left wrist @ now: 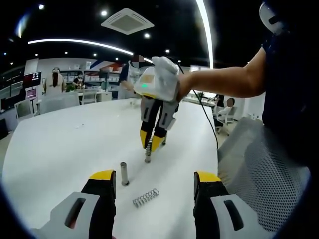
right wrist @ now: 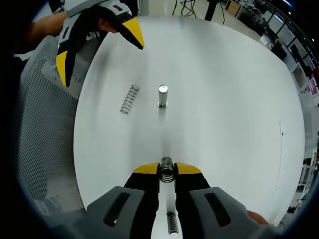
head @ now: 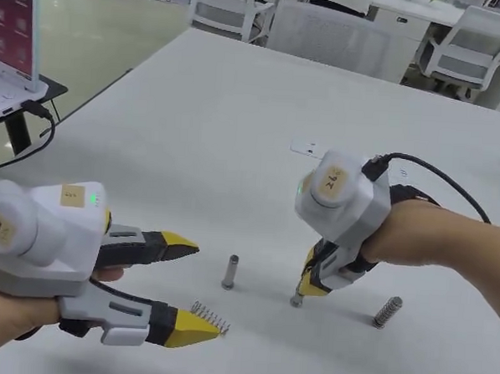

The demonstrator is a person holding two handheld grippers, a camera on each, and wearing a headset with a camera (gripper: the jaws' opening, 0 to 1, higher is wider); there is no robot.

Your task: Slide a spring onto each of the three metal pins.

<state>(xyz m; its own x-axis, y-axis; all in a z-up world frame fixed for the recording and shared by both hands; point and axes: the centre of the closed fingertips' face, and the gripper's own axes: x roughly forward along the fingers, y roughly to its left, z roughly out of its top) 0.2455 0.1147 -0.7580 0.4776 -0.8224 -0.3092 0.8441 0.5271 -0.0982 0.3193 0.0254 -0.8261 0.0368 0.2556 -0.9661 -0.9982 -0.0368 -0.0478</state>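
Steel spring (right wrist: 167, 175) pinched in the right claw (right wrist: 167, 169) sits over one pin (head: 297, 300), apparently the first fitting, while the left claw (left wrist: 154, 177) gapes wide near a loose spring (left wrist: 145, 197) and a bare pin (left wrist: 124, 174) on the desk (head: 194, 134), so most work remains.

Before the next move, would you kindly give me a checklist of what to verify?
1. Right gripper shut on held spring: ok.
2. Held spring seated fully down first pin: cannot tell.
3. Left gripper open: ok.
4. Loose spring lying just ahead of its jaws: ok.
5. Second pin upright and bare: ok.
6. Third spring lying free on table: ok.
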